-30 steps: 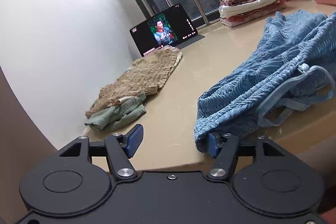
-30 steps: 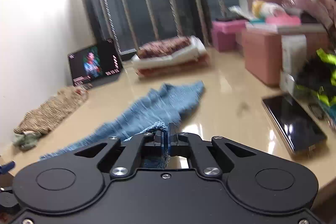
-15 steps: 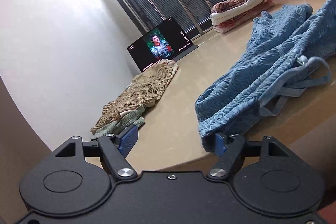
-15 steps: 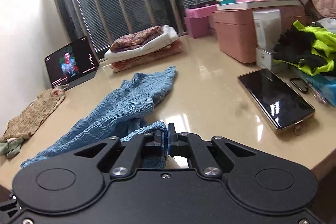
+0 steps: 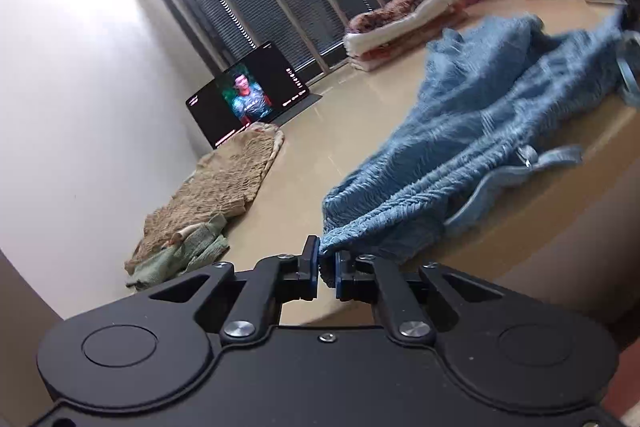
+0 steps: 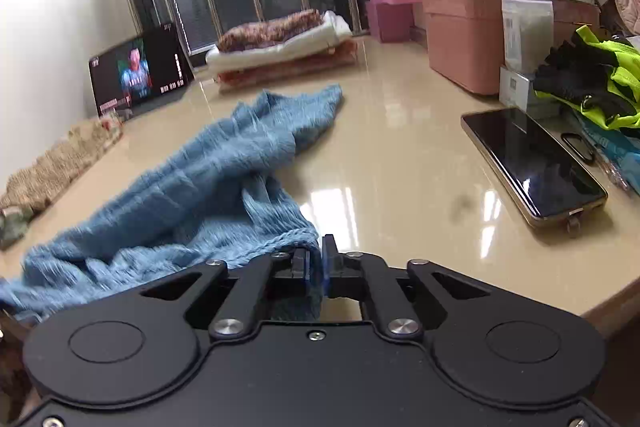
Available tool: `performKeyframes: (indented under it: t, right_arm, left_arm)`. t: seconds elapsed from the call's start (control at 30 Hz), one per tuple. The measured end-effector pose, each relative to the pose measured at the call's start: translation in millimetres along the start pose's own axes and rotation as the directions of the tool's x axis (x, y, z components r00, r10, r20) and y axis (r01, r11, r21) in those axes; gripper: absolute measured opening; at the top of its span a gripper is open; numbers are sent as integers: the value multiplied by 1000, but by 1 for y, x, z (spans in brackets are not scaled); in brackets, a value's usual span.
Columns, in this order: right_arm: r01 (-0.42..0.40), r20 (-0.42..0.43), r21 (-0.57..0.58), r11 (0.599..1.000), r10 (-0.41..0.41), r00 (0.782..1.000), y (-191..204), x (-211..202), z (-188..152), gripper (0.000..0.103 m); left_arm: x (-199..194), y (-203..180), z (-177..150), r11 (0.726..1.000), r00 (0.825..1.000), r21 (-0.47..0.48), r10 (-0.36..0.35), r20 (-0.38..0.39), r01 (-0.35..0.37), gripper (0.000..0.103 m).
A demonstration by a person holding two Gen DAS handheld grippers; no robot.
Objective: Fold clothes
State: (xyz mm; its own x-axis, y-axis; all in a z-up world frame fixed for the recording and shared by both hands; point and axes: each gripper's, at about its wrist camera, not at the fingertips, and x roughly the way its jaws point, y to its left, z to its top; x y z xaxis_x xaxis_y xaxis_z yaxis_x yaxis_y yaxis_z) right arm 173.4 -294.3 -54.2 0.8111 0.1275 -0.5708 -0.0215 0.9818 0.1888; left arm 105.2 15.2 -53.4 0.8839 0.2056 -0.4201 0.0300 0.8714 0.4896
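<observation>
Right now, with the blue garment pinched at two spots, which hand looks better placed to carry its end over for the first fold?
Probably the right. The right hand-held gripper pinches the blue garment with bare table ahead. The left hand-held gripper, just closed on an edge, has the brown knit nearby.

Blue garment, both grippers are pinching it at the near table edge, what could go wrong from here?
1. The left gripper pinches only a small corner of the blue garment; it may slip out when lifted.
2. The garment's loose straps trail near the table edge and could snag or fold in crooked.
3. The phone lies close to the right gripper; swinging cloth could drag it.
</observation>
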Motion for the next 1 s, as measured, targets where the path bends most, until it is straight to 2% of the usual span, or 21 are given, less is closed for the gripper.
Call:
performKeyframes:
  t: [0.07,0.13,0.33,0.43,0.53,0.7,0.77,1.0]
  right_arm:
    - [22,9,-15,1000,-22,1000,1,0,-4,13]
    - [26,10,-34,999,-25,1000,3,0,-7,14]
    - [16,-13,-66,998,-17,1000,4,3,-5,13]
    - [4,-33,-66,998,-7,999,1,4,-2,18]
    - [-11,-42,-80,997,8,999,2,5,0,10]
    - [-26,-14,-89,996,25,1000,0,6,-6,5]
    - [-37,-7,-85,996,37,999,-1,5,-7,5]
    - [-81,20,-29,996,82,996,-8,-3,-4,6]
  left_arm:
    - [2,12,3,997,999,-76,-34,-16,32,8]
    - [4,22,6,989,998,-135,-57,-26,53,8]
    - [11,44,13,976,997,-211,-63,-42,53,8]
    - [17,49,14,970,994,-229,-93,-64,76,8]
    - [23,51,11,965,990,-248,-111,-88,86,8]
    - [31,57,5,948,983,-301,-140,-115,100,8]
    - [31,56,2,944,982,-310,-154,-107,114,8]
    - [19,62,8,948,991,-303,-122,-63,98,7]
